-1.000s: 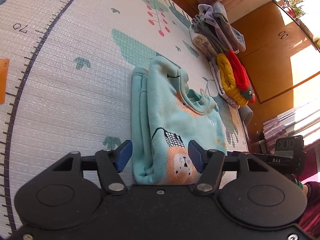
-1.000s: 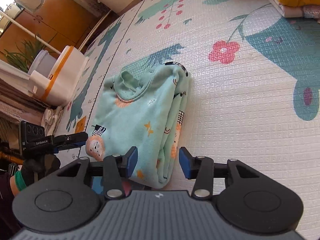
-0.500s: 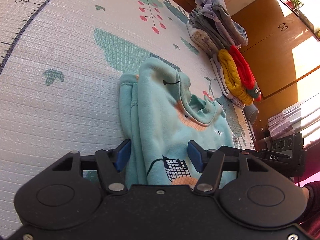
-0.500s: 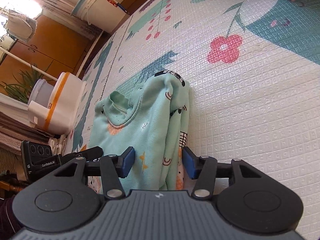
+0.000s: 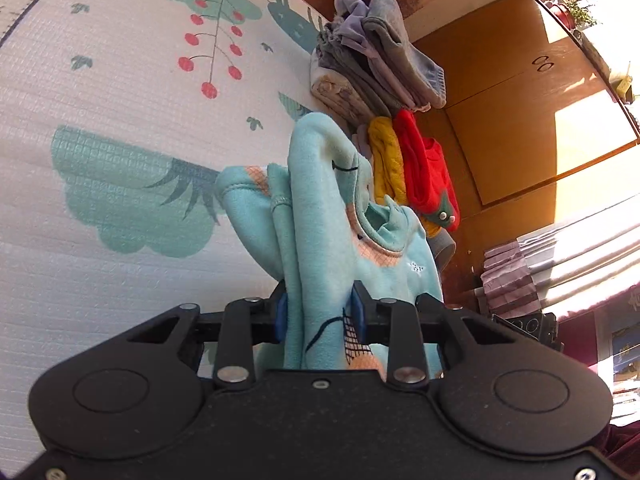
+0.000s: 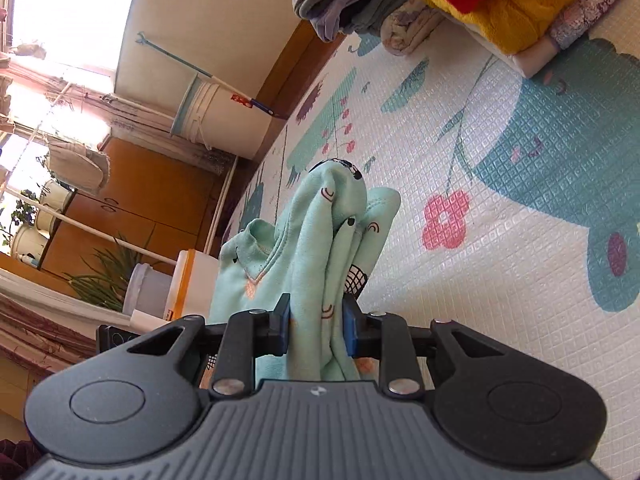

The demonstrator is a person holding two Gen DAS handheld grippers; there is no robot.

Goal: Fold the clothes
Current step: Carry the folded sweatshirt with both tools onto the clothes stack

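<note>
A folded light-blue child's sweatshirt (image 5: 320, 216) with orange and black prints is lifted off the patterned play mat (image 5: 120, 80). My left gripper (image 5: 320, 314) is shut on its near left edge, blue pads pressed into the bunched layers. My right gripper (image 6: 316, 326) is shut on the opposite edge of the same sweatshirt (image 6: 320, 232). The cloth hangs and bunches upward between the fingers in both views; its far end droops toward the mat. The other gripper's black body (image 5: 532, 324) shows at the right edge of the left wrist view.
Stacks of folded clothes sit at the mat's far edge: grey and lilac garments (image 5: 380, 52), a yellow knit (image 5: 386, 156) and a red one (image 5: 424, 168). Orange wooden cupboards (image 5: 520, 100) stand behind. A white bucket (image 6: 216, 116), potted plant (image 6: 108, 276) and white-orange container (image 6: 184, 280) line the wall.
Both grippers slid over the sweatshirt's near edges, shut on them and lifted it; the cloth, flat on the mat before, now hangs bunched between the fingers.
</note>
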